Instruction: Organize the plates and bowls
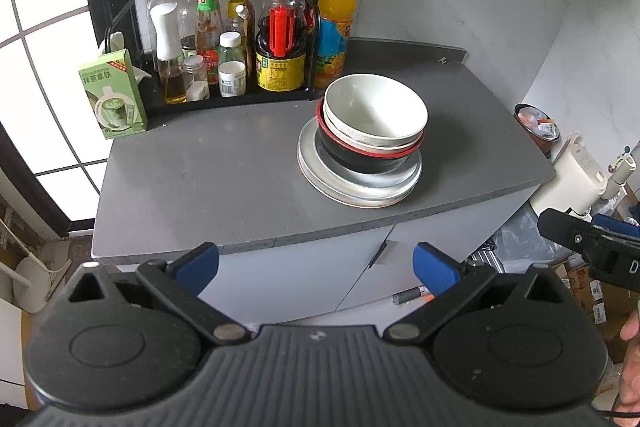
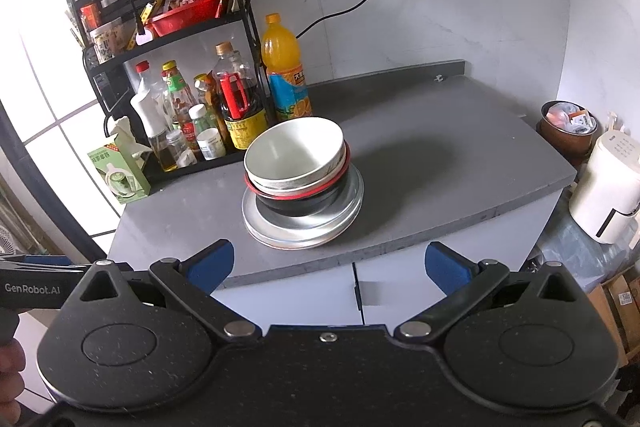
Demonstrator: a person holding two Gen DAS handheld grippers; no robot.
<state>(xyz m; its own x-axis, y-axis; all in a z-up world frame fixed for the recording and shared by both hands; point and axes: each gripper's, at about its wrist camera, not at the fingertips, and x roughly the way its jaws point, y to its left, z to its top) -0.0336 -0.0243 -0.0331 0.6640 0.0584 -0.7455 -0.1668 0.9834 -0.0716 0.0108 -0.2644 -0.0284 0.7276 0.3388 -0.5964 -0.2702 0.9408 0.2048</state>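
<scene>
While both tools (image 1: pixel 316 267) (image 2: pixel 330 265) gape wide and empty, white bowls (image 1: pixel 374 113) nest in a red-rimmed black bowl (image 1: pixel 352 157) on stacked metal plates (image 1: pixel 344 183).

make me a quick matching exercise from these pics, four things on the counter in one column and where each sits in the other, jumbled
Things:
1. white bowl
2. black bowl with red rim
3. metal plates
4. orange drink bottle

Places:
A. standing just right of the black rack
B. bottom of the stack, on the grey counter
C. top of the stack
D. between the white bowls and the plates

Pairs: 1-C, 2-D, 3-B, 4-A
</scene>
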